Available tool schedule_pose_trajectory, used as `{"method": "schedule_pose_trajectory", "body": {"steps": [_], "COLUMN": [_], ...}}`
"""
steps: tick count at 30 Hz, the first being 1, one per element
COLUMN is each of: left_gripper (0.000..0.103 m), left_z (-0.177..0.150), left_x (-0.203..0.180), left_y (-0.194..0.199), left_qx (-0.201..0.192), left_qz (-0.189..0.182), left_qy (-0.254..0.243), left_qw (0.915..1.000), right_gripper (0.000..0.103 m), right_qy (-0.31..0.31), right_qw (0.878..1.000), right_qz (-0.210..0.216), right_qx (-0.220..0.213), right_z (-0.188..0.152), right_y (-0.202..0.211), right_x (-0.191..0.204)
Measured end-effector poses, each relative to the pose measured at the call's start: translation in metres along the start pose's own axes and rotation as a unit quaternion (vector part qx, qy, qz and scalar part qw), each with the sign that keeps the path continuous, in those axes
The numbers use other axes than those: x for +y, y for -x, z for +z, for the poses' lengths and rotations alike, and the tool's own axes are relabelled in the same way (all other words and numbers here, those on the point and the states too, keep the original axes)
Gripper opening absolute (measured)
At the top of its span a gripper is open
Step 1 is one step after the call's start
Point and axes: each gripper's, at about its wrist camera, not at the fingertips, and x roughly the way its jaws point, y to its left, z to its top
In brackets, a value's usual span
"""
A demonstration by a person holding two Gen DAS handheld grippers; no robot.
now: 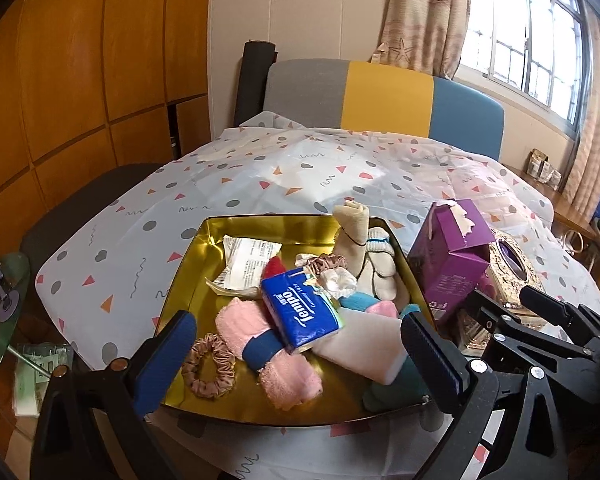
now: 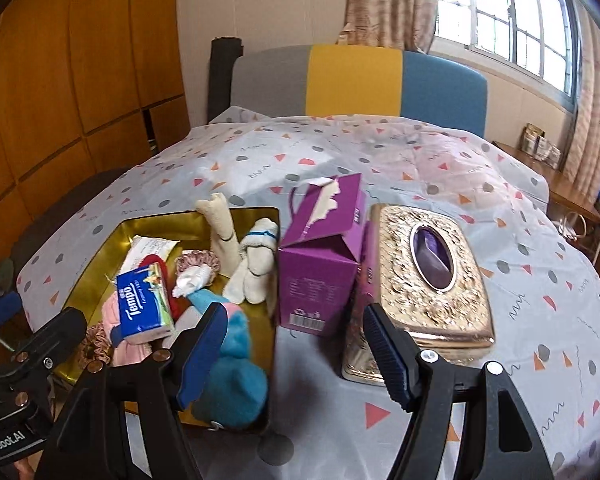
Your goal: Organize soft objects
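Soft objects heaped in the gold tray [image 1: 188, 256], straight ahead of the left gripper [image 1: 296, 332] and framed by its widely parted, empty jaws. Dead centre of that gap: the blue Tempo tissue pack [image 1: 302, 312], propped on a pink rolled towel [image 1: 276, 364] and a white foam block [image 1: 364, 350]. Long axis roughly away from the jaws, slightly slanted, so short side across the closing line. Just inside the left finger, a pink scrunchie [image 1: 208, 364]. Farther ahead and to the right, cream socks [image 1: 358, 248] standing up by the far wall. Probably the nearer hand for anything in the pile.

Right gripper [image 2: 296, 316] likewise spread open and holding nothing. Aimed not at the tray but at the purple carton [image 2: 320, 264] straight ahead between its jaws, with the embossed gold tissue box [image 2: 432, 272] ahead of the right finger. Against or just beside the left finger: a blue plush piece [image 2: 236, 368] in the tray's near corner, long axis running away from the jaws. Contact between plush and finger impossible to judge.

Shown only from the right wrist: the plush's full length and the whole lid of the gold box. Shown only from the left wrist: the scrunchie entire, the foam block, the towel's dark blue band.
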Motion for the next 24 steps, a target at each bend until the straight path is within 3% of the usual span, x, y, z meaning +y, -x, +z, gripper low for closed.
{"method": "schedule_pose_trajectory", "body": {"steps": [24], "left_gripper": [0.103], "left_z": [-0.0026], "left_x": [-0.0029], "left_y": [0.0011], "left_qx": [-0.003], "left_qz": [0.021], "left_qy": [-0.005], "left_qw": [0.9998], "right_gripper": [0.071], "right_qy": [-0.006], "right_qw": [1.0], "right_qz": [0.001], "right_qx": [-0.003], "right_z": [-0.0019], "right_y": [0.0043], "right_x": [-0.0024]}}
